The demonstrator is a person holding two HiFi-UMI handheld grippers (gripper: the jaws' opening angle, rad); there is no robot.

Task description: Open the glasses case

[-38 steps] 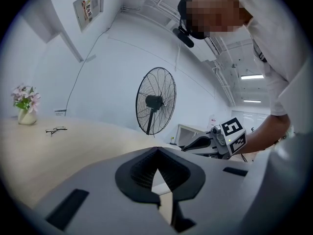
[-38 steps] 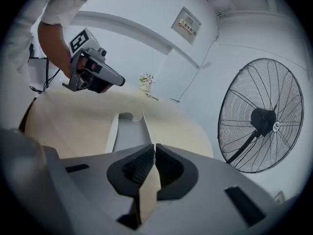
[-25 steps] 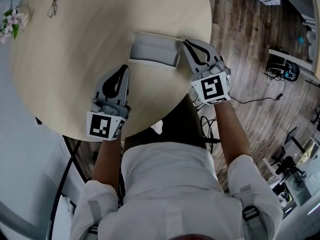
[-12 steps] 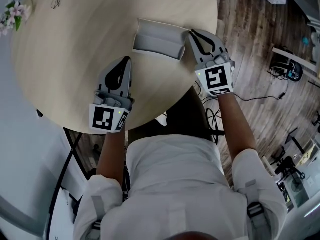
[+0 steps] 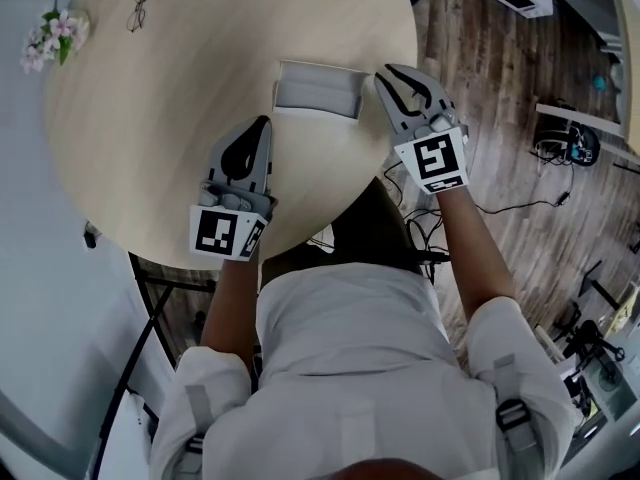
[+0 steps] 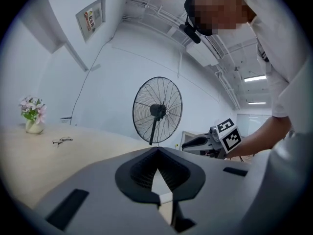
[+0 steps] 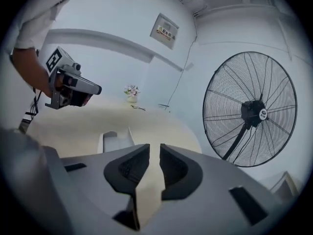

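The grey glasses case (image 5: 318, 92) lies on the round table (image 5: 170, 138) with its lid already up, so the opening looks finished, and both tools are clear of it: the left gripper (image 5: 264, 124) closed on nothing, the right gripper (image 5: 386, 72) just beside it, empty, jaws a narrow slit apart.

It looks like an office or lab workroom. A round pale table (image 5: 150, 148) stands on a plank floor (image 5: 490, 88) strewn with cables (image 5: 520, 206). A big pedestal fan (image 7: 252, 109) stands by bare white walls with a sign (image 7: 164, 31), under exposed ceiling pipes (image 6: 161, 14) and strip lights (image 6: 256, 78).
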